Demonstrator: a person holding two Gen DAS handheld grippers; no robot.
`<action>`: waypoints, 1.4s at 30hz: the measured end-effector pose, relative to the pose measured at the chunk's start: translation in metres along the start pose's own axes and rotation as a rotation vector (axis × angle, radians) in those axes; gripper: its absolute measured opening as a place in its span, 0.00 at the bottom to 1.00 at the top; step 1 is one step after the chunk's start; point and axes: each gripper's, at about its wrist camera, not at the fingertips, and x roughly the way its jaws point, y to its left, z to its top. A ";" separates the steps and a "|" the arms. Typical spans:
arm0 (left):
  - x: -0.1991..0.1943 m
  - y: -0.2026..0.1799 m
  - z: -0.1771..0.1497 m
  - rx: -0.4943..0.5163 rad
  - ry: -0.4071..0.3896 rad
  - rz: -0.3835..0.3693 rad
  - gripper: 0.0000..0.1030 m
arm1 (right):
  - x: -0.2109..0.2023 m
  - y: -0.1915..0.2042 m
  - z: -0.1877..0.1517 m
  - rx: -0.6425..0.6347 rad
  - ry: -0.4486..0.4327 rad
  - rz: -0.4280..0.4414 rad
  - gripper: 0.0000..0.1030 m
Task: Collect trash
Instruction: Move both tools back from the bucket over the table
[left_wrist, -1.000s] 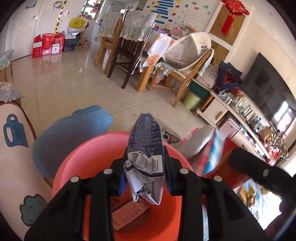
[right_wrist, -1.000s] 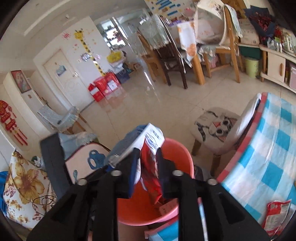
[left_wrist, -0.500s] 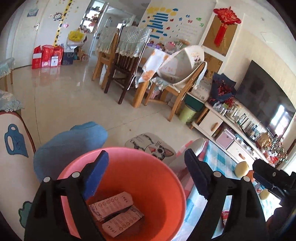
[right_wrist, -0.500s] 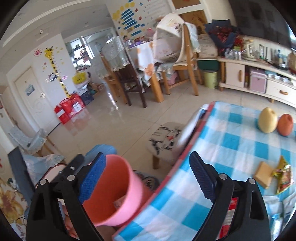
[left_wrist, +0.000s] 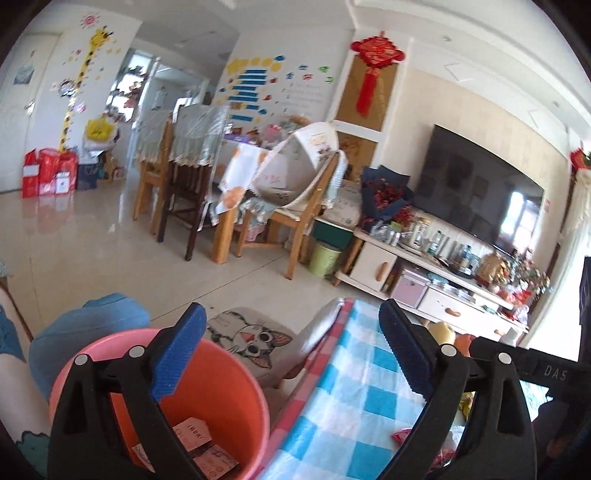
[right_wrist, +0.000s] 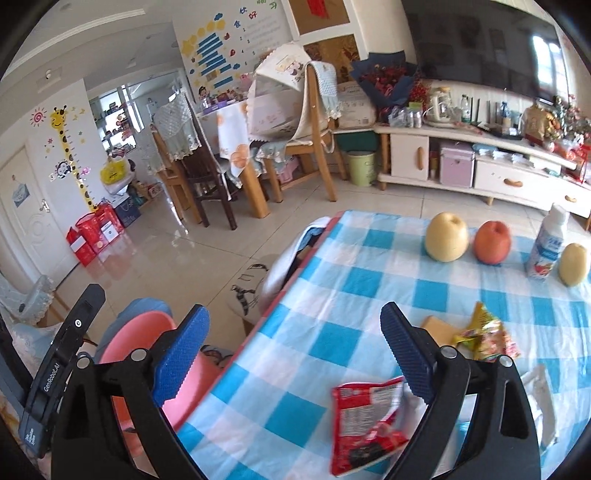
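Observation:
A pink-orange bucket (left_wrist: 229, 373) stands beside the table and holds printed wrappers (left_wrist: 192, 437). My left gripper (left_wrist: 291, 354) is open and empty above the bucket's right rim and the table edge. My right gripper (right_wrist: 295, 354) is open and empty over the blue checked tablecloth (right_wrist: 332, 295). A red snack bag (right_wrist: 364, 421) lies just below its fingers. A yellow-red wrapper (right_wrist: 484, 336) and a tan square piece (right_wrist: 436, 326) lie further right. The bucket also shows at lower left in the right wrist view (right_wrist: 144, 332).
A pear (right_wrist: 445, 238), an apple (right_wrist: 493, 242), a white bottle (right_wrist: 546, 247) and another yellow fruit (right_wrist: 572, 264) stand at the table's far side. A cat-print stool (left_wrist: 255, 339) sits by the table corner. Chairs and a TV cabinet stand beyond.
Both grippers opened and dropped their bags into the bucket. Both then swung right, away from the bucket and over the table.

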 end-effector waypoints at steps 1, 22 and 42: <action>0.000 -0.009 -0.002 0.018 -0.003 -0.016 0.92 | -0.004 -0.005 0.000 -0.009 -0.012 -0.014 0.90; -0.034 -0.165 -0.044 0.332 0.082 -0.166 0.92 | -0.099 -0.098 -0.019 -0.100 -0.226 -0.164 0.95; -0.074 -0.242 -0.088 0.420 0.127 -0.298 0.92 | -0.176 -0.188 -0.061 0.033 -0.278 -0.285 0.95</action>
